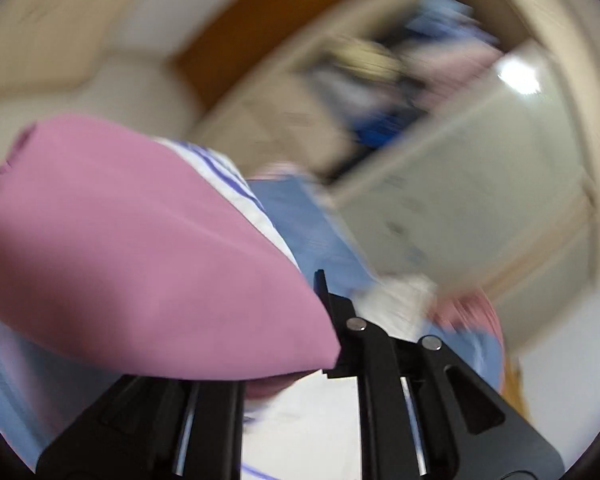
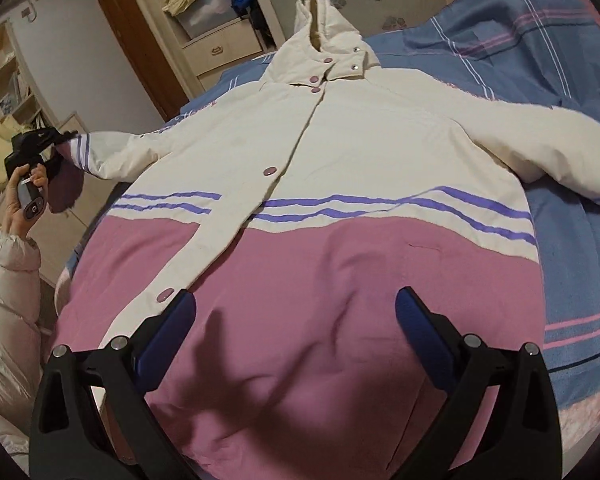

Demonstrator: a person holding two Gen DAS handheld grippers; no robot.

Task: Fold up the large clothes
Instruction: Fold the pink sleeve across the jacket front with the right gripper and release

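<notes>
Left wrist view: the picture is motion-blurred. The left gripper (image 1: 324,320) occupies the lower centre of the frame. Its black fingers (image 1: 342,320) are closed on the pink cuff (image 1: 152,248) of the jacket sleeve. The cuff fills the left half of the frame and hides the left finger. Above the cuff, a white sleeve section with purple stripes (image 1: 224,176) runs toward the frame centre. The blue bedcover (image 1: 320,232) lies behind it. A blurred wardrobe (image 1: 440,128) with open shelves occupies the upper right of the frame.

Right wrist view: the right gripper (image 2: 296,332) sits at the bottom of the frame. Its two blue-padded fingers (image 2: 168,332) stand wide apart and hold nothing. They hover over the pink lower panel of the jacket (image 2: 300,184). The jacket lies face up, spread flat on the blue striped bedcover (image 2: 572,260), and fills the frame centre. The hood (image 2: 320,16) points to the top of the frame. The snap placket runs from the collar down to the lower left. One sleeve (image 2: 548,152) lies bent at the right edge of the frame. The other sleeve extends to the left, off the bed edge. At the left edge, the person's left hand (image 2: 26,192) holds the left gripper (image 2: 62,146), which clamps that sleeve's cuff. A wardrobe (image 2: 228,28) stands at the upper left of the frame.
</notes>
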